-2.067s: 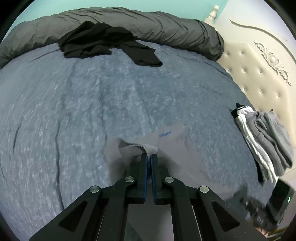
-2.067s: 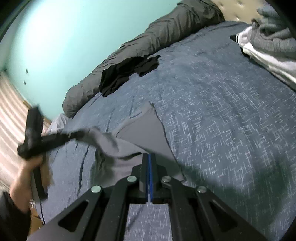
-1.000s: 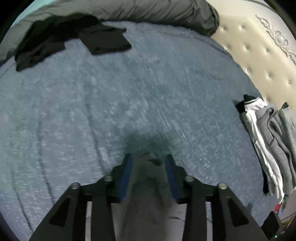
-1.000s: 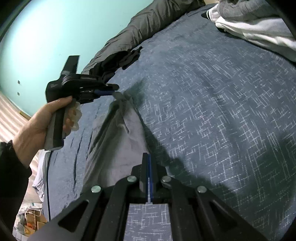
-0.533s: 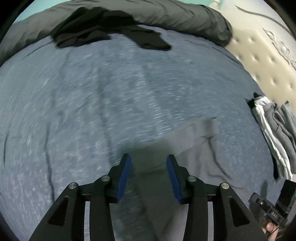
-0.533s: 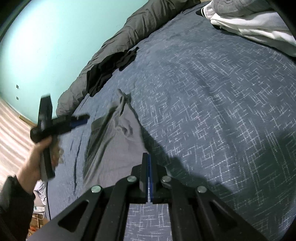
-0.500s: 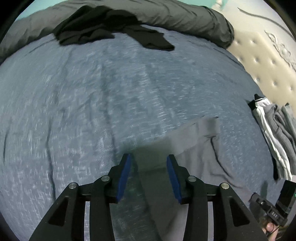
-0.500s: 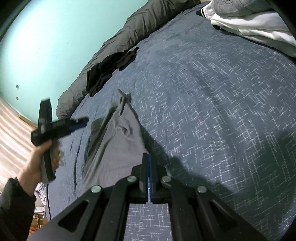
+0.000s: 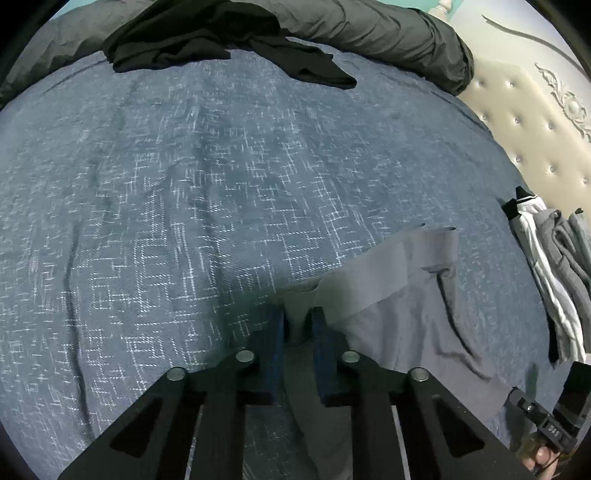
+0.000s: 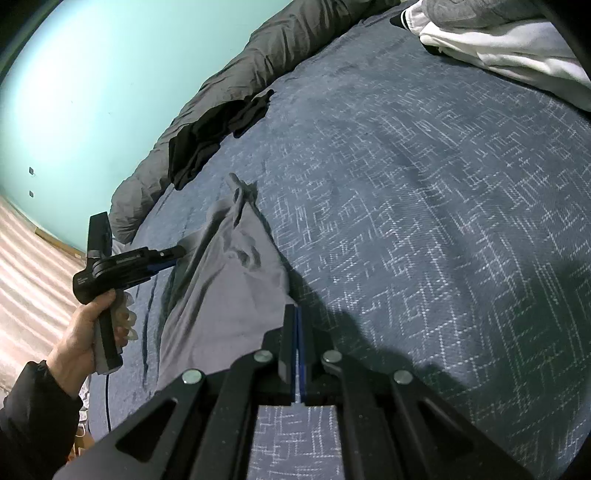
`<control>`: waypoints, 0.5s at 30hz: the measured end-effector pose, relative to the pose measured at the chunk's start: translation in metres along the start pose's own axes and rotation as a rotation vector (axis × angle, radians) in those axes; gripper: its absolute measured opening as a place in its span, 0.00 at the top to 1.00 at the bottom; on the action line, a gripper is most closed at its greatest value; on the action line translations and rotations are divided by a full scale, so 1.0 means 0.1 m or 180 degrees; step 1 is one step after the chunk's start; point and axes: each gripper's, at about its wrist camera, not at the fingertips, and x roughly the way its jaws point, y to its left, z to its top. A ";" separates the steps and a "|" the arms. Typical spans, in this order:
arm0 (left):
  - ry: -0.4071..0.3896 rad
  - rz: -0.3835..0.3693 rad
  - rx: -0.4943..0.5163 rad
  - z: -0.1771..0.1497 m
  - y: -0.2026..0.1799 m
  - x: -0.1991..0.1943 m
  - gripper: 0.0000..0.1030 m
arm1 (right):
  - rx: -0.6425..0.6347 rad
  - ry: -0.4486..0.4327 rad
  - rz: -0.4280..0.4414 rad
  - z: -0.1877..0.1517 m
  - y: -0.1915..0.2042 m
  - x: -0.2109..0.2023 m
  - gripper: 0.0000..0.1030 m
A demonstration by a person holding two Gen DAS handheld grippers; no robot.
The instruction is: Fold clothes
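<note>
A grey garment (image 9: 406,317) lies stretched out on the blue bedspread (image 9: 221,177); it also shows in the right wrist view (image 10: 221,280). My left gripper (image 9: 297,325) has its jaws partly open around the garment's near edge, a fold of cloth lying between the blue pads (image 9: 277,332). In the right wrist view the left gripper (image 10: 173,254) sits at the garment's left edge. My right gripper (image 10: 296,314) is shut on the garment's corner, low over the bed. A crumpled black garment (image 9: 207,40) lies at the far side of the bed.
A rolled dark grey duvet (image 9: 369,29) runs along the far edge. A pile of folded grey and white clothes (image 9: 554,266) lies by the cream tufted headboard (image 9: 535,110). Turquoise wall (image 10: 92,74) and striped floor (image 10: 26,277) lie beyond the bed's left side.
My left gripper let go of the garment after lifting it, opened wide, then came back down and narrowed around its edge. The garment now lies spread flat. The right gripper stayed shut.
</note>
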 end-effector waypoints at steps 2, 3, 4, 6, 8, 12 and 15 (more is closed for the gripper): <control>-0.0056 -0.0098 -0.0101 -0.01 0.07 -0.06 0.91 | 0.0022 -0.0004 0.0009 0.01 -0.01 0.00 1.00; -0.0094 -0.0178 -0.0196 -0.01 0.13 -0.10 0.91 | 0.0038 -0.0009 0.0018 0.01 -0.02 -0.01 1.00; -0.0132 -0.0258 -0.0292 -0.01 0.19 -0.13 0.91 | 0.0051 -0.0013 0.0024 0.01 -0.03 -0.02 1.00; -0.0150 -0.0336 -0.0461 -0.03 0.33 -0.14 0.91 | 0.0085 -0.0025 0.0039 0.01 -0.05 -0.03 1.00; -0.0087 -0.0285 -0.0469 -0.05 0.37 -0.08 0.91 | 0.0103 -0.0023 0.0047 0.00 -0.06 -0.04 1.00; -0.0079 -0.0287 -0.0478 -0.03 0.34 -0.03 0.91 | 0.0103 0.0000 0.0024 0.00 -0.06 -0.02 1.00; -0.0014 -0.0278 -0.0496 -0.01 0.33 0.03 0.90 | 0.0104 0.0007 0.0001 0.00 -0.07 -0.03 1.00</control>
